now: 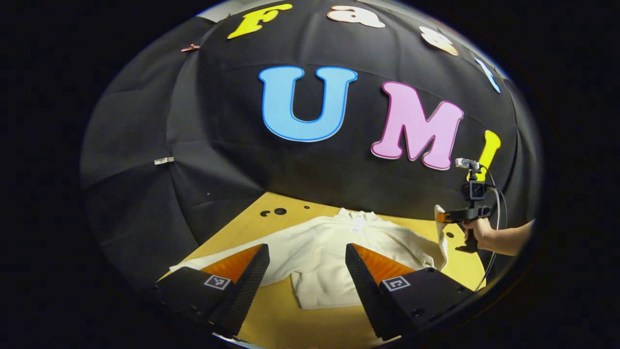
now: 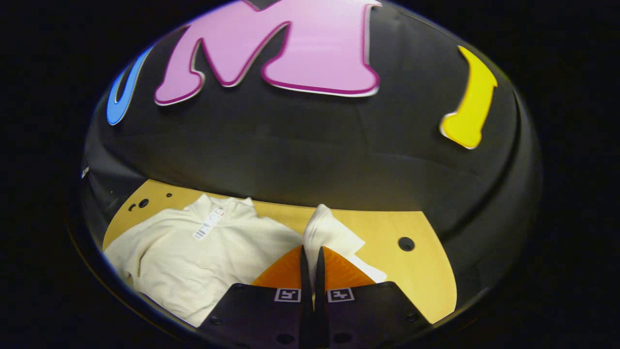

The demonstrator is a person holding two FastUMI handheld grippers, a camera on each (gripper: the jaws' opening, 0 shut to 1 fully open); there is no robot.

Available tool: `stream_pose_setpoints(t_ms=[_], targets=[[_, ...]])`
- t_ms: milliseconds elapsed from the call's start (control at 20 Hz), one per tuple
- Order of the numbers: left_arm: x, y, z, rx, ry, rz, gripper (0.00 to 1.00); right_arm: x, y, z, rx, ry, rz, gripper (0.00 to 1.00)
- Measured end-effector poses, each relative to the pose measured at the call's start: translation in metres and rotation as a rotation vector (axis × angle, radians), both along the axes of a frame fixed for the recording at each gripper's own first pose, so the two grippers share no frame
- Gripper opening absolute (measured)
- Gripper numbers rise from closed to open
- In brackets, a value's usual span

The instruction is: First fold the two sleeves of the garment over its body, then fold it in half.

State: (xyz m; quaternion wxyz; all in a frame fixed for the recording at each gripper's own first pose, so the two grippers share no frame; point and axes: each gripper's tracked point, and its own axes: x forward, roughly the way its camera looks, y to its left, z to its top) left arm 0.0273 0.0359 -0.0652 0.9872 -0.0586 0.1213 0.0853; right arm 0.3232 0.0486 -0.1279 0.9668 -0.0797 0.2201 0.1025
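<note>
- Cream fleece garment (image 1: 329,252) is seen laid flat on the yellow-tan table (image 1: 310,315), collar toward the booth wall, hem toward the near edge.
- A paper tag (image 2: 209,224) is seen at the collar, in the right gripper view.
- Right gripper (image 2: 310,257) is pressed almost closed on the right sleeve (image 2: 329,232); a thin strip of cream cloth is pinched between its fingers, and the cuff is lifted clear of the table, beside the garment body.
- From the left gripper view, the same gripper is seen farther off, held by a hand (image 1: 477,232), with the raised sleeve hanging at its tip.
- Left gripper (image 1: 307,266) is spread wide and holds nothing; it hangs above the hem side of the garment, not touching cloth.
- Left sleeve (image 1: 223,254) is seen stretched out flat away from the garment body, not folded.
- Progress is judged early: the first sleeve fold is under way, with the sleeve gripped and raised but not yet laid over the body.
- Left to do, by this judgement: the right sleeve is to be laid across the chest, the left sleeve folded over, then the garment halved.
</note>
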Motion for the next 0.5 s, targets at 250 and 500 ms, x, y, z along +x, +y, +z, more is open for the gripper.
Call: stream_pose_setpoints(t_ms=[250,500], targets=[[-0.014,0.039,0.006,-0.022,-0.031,0.095,0.97,0.005,0.119,-0.003,-0.020,0.005,0.171,0.05],[-0.022,0.087,-0.003,0.008,-0.019,0.149,0.97,-0.007,0.235,0.004,-0.061,-0.023,0.324,0.05]])
